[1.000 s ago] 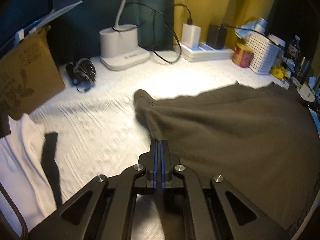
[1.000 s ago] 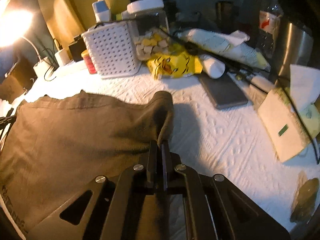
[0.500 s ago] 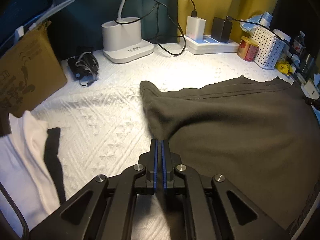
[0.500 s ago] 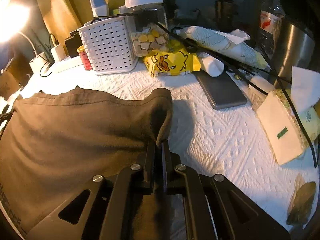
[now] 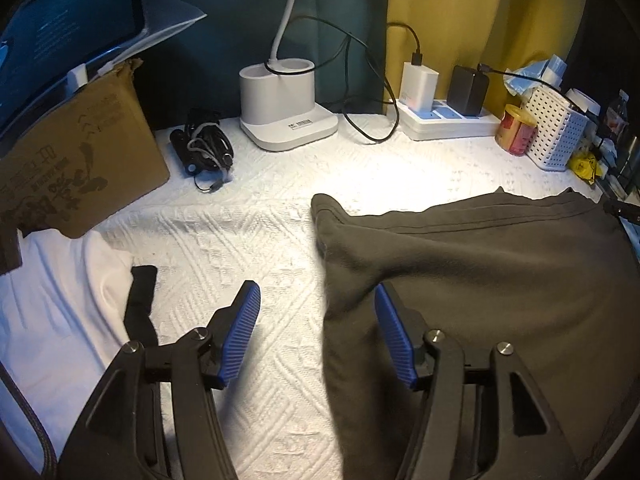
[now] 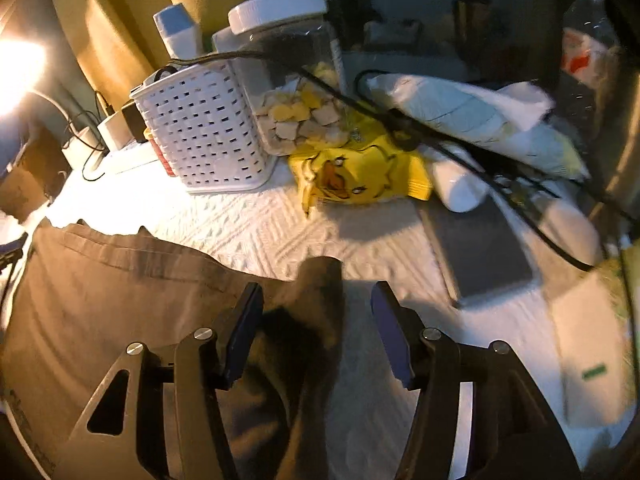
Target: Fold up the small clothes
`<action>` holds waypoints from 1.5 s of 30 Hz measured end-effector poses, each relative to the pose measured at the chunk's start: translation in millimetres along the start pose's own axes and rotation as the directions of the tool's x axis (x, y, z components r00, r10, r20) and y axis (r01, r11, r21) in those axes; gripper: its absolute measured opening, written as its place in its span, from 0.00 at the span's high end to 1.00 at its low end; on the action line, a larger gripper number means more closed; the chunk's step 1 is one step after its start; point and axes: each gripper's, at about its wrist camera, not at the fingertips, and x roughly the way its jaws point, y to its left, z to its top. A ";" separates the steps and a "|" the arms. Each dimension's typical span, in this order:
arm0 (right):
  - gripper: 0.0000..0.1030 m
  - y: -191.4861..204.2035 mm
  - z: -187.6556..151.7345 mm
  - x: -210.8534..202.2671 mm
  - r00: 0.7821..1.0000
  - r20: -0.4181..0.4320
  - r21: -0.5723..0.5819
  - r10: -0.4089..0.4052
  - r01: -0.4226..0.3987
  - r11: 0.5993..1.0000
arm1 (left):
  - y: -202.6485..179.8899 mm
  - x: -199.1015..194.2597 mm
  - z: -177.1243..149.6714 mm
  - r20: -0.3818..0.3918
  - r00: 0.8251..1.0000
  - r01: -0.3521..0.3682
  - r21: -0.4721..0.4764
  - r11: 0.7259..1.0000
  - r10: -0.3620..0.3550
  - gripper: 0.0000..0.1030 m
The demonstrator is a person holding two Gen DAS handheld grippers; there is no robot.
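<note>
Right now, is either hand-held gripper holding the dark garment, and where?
Neither holds it. Both have just opened: left hand-held gripper and right hand-held gripper each straddle a corner of the dark garment, their pads off the cloth.

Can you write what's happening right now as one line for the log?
step: fold laid down | left gripper: just opened, garment edge loose between jaws | right gripper: just opened, corner loose
</note>
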 end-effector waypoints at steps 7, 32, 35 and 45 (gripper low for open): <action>0.94 2.0 5.4 -3.3 0.998 0.034 -0.043 -0.050 0.052 0.998 | -4.1 5.4 7.2 -0.005 1.000 0.015 -0.030 0.999 -0.015 0.42; 0.17 31.6 -8.7 -46.7 0.980 0.114 -0.046 -0.162 0.168 0.985 | -19.0 -40.9 10.6 0.110 0.993 0.057 -0.089 0.994 -0.047 0.30; 0.17 32.9 -13.6 -68.5 0.976 0.150 -0.015 -0.158 0.162 0.987 | -23.0 -49.3 7.3 0.124 0.991 0.065 -0.085 0.994 -0.054 0.29; 0.17 74.8 -47.7 -125.3 0.965 0.195 -0.051 -0.178 0.191 0.980 | -43.3 -85.3 -13.8 0.183 0.975 0.135 -0.055 0.989 -0.123 0.29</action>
